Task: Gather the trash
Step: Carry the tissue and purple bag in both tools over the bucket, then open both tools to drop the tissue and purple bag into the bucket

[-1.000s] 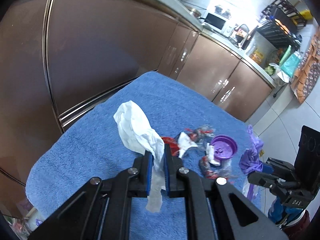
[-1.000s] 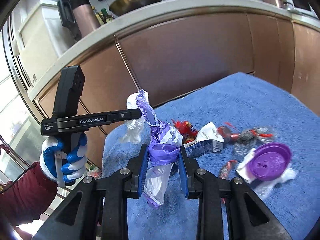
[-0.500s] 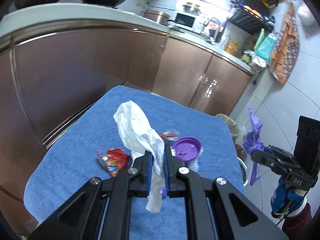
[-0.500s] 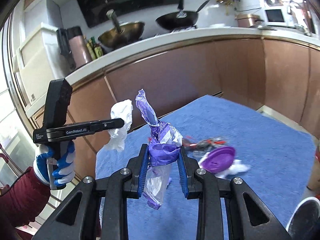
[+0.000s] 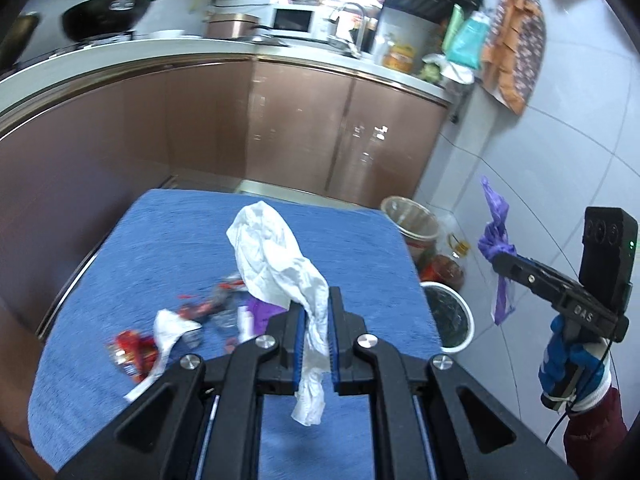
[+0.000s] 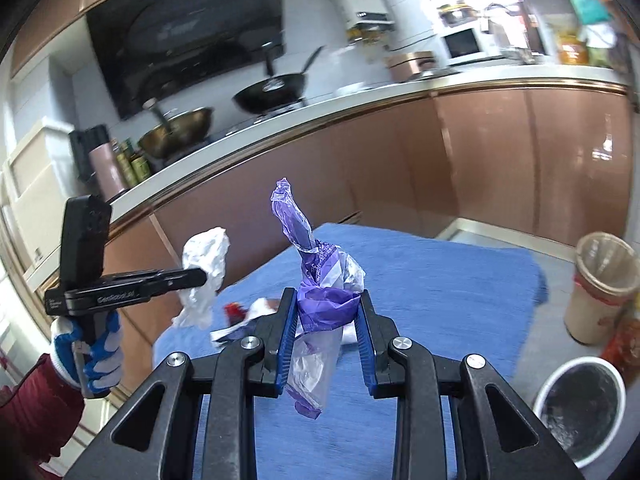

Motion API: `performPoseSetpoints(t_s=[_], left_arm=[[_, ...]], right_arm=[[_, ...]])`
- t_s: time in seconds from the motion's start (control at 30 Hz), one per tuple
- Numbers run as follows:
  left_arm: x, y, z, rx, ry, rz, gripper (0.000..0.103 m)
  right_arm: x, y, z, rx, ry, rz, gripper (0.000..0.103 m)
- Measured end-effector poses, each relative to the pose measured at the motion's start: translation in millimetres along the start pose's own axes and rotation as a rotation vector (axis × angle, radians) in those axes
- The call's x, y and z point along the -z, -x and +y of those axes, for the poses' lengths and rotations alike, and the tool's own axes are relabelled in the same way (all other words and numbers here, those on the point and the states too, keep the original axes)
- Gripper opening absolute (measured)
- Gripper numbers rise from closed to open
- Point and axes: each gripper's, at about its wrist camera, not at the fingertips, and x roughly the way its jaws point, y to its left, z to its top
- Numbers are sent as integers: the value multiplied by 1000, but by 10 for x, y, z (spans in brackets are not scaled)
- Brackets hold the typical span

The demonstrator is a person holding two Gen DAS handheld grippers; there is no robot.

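Note:
My left gripper (image 5: 314, 312) is shut on a crumpled white tissue (image 5: 272, 256) and holds it above the blue towel-covered table (image 5: 168, 232). My right gripper (image 6: 326, 308) is shut on a twisted purple plastic wrapper (image 6: 316, 276), held above the table's right side; it also shows in the left wrist view (image 5: 496, 240). The tissue also shows in the right wrist view (image 6: 204, 276). Red wrappers (image 5: 134, 354), white paper scraps (image 5: 168, 328) and a purple lid (image 5: 262, 312) lie on the towel. A white trash bin (image 6: 580, 408) stands on the floor at the right, also visible in the left wrist view (image 5: 452, 316).
A tan bucket (image 6: 600, 284) and jars stand on the floor beside the bin. Brown kitchen cabinets (image 5: 320, 132) run behind the table, with a countertop holding a wok (image 6: 272, 96) and a microwave (image 5: 292, 20). A tiled wall (image 5: 560, 140) is at the right.
Both grippers have lifted and swung to the right with their loads. The floor bin and bucket have come into view, and the table trash now lies lower left of the left gripper.

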Motion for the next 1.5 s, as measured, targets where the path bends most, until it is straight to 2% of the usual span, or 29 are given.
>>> performPoseSetpoints(t_s=[0.27,0.57,0.73,0.83,0.93,1.2,1.23,1.37,1.43,1.5], left_arm=[[-224,-749,-941,132,-126,84,9],[-397,-1850,-2171,284,-236,202,9],[-366,-2553,-2774,342,-274,285,10],[-288,-2991,-2992,353,-270,343,10],[-218,-3418,-3137,353,-250,397,10],[2,-4085,-3207,355,-190,478,12],[33,-4164,-3213,357,-177,492,14],[110,-4355,-3204,356,-145,515,34],[136,-4391,-3189,353,-132,522,40],[148,-4391,-3169,359,-122,523,43]], right_arm=[[166,381,-879,209,-135,-41,28],[552,667,-1974,464,-285,-11,28],[811,606,-2614,542,-376,40,28],[970,522,-2940,573,-417,72,28],[1087,398,-3195,598,-449,107,29],[1382,99,-3750,636,-508,178,32],[1418,71,-3800,637,-514,184,32],[1514,2,-3904,654,-529,206,35],[1560,-7,-3945,666,-547,211,43],[1576,5,-3934,674,-547,212,48]])
